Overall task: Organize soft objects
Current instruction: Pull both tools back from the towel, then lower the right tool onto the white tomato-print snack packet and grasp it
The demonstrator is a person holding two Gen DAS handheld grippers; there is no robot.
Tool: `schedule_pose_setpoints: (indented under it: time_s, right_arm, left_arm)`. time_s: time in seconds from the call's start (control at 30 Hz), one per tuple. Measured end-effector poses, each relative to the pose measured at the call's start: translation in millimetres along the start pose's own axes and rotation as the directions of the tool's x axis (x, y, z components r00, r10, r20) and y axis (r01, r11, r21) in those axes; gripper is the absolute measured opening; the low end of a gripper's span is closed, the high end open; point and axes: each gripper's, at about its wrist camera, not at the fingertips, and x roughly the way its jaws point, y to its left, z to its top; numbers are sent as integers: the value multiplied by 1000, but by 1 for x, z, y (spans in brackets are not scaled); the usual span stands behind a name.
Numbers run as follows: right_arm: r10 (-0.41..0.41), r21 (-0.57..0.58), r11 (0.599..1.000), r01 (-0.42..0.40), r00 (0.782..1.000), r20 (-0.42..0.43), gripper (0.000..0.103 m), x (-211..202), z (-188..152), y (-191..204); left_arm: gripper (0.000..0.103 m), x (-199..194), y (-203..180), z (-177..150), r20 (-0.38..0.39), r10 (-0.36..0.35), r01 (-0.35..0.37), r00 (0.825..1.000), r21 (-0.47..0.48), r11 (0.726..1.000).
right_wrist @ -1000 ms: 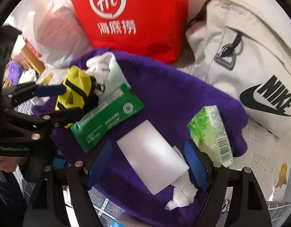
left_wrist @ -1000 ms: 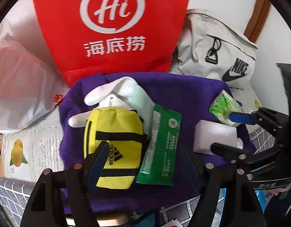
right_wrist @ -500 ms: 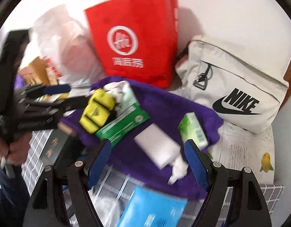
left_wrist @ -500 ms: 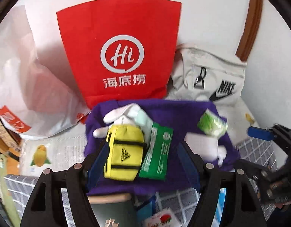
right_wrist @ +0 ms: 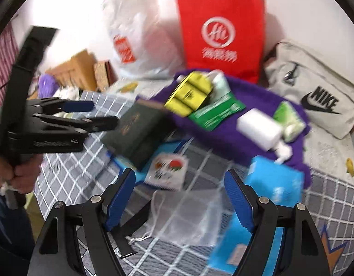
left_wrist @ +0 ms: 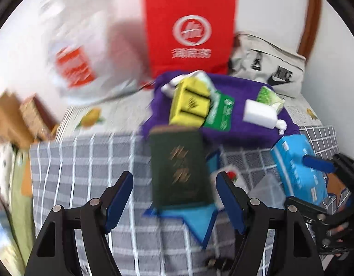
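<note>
- The left gripper hung with its blue-padded fingers spread wide and holding nothing, above a dark green booklet with gold lettering that lay on a blue sheet over the grey checked cloth.
- The right gripper was likewise wide apart and empty, above a clear drawstring mesh pouch and next to a light blue soft packet; it touched neither, as far as the blur allowed.
- Further out, the soft objects sat gathered on a purple fleece cloth: a yellow zip pouch with black straps resting over a white fabric piece, a green flat sachet just beside it, a white sponge block, and a green tissue pack touching the block.
- Behind the cloth stood a red paper bag with a white logo, a white plastic bag and a beige canvas bag.
- Judged from this, one grouping looked finished and both hands were between picks; the next move would call for lowering over a nearby soft item, probably the mesh pouch or blue packet, and closing gently on its middle.
</note>
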Motion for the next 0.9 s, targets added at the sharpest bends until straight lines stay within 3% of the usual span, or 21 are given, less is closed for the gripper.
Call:
schedule_pose_setpoints:
  time_s: [0.2, 0.37, 0.57, 0.9]
  right_arm:
    - [-29, 8, 1000, 29, 997, -69, 79, 42, -11, 21]
    - [-56, 38, 997, 61, 993, -103, 79, 66, -9, 22]
    - [-73, 44, 996, 81, 985, -155, 79, 91, -9, 19]
    - [-112, -35, 994, 108, 977, -183, 79, 122, -6, 32]
  left_arm:
    - [73, -5, 44, -55, -56, -39, 33, 998, -117, 993]
    - [73, -11, 64, -75, -33, -28, 23, 999, -143, 989]
    - [73, 5, 76, -84, -50, -87, 76, 995, -183, 980]
    - [73, 18, 82, -78, -39, -111, 102, 993, -191, 976]
